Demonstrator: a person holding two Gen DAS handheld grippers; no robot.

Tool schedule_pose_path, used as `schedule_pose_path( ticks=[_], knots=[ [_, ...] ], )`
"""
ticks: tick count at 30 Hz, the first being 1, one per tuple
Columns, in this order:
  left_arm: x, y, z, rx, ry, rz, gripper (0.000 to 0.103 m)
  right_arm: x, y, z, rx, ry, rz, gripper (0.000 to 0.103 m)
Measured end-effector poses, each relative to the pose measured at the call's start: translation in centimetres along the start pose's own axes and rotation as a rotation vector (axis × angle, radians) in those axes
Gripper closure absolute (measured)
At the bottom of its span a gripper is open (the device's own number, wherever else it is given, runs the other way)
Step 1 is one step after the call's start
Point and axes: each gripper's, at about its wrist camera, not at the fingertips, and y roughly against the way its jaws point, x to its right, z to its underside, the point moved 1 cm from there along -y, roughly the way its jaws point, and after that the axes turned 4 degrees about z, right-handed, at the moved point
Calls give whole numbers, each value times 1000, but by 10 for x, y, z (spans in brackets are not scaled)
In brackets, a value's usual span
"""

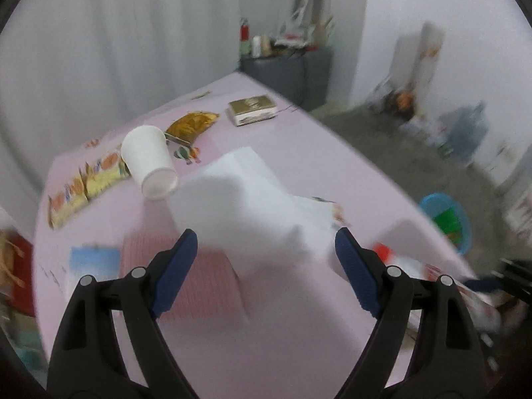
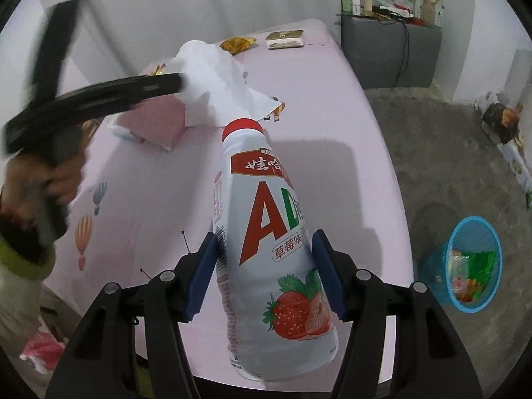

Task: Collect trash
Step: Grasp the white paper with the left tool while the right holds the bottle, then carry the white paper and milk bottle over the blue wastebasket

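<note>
Clamping mid-body, the right gripper [image 2: 262, 272] holds a light, slippery bottle [image 2: 266, 232]; the blue basket [image 2: 465, 232] waits at three o'clock.

Each gripper is built alike: the left gripper [image 1: 264, 249] rises from the bottom of its frame as two curved black plastic arms, each split into an outer and an inner limb; silver round pivot pins sit at the joints, four across the lower half; the fingertips [image 1: 173, 274] carry dark blue ribbed pads, long and flat; the right gripper [image 2: 264, 274] shows the same black limbs, the same four silver pins, the same blue pads; slots are cut into the outer limbs. At the left edge of the right wrist view a hand [image 2: 50, 179] shows above a yellow-green cuff [image 2: 23, 259] on a pale sleeve.
</note>
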Motion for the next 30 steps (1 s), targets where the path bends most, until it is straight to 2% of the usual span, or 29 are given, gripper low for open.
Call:
schedule_pose_path(
  ticks=[2,4,7,12,14,17,19,25,30],
  knots=[
    [2,-21,-12,-58,-12,-7,23,1,-1,-1,3,-11,-13,46],
    [0,-48,-20,-141,24,-17,24,3,-1,0,6,-21,-25,46],
    [0,-72,-26,-202,29,-10,30,3,-1,0,6,-34,-37,46],
    [3,-98,-22,-293,14,-15,57,5,-6,-6,-29,-44,-62,43],
    [1,-99,-21,-289,23,-15,61,8,-9,-9,-54,-51,-84,40],
    [2,-97,-19,-291,22,-8,80,15,-10,-12,-82,-81,-125,32],
    [3,-95,-18,-295,7,-18,92,18,-12,-16,-95,-91,-166,31],
    [4,-75,-12,-268,17,-15,98,20,-25,-33,-150,-102,-233,31],
    [14,-44,-20,-202,15,2,98,4,-41,-40,-207,-25,-181,31]
  ],
)
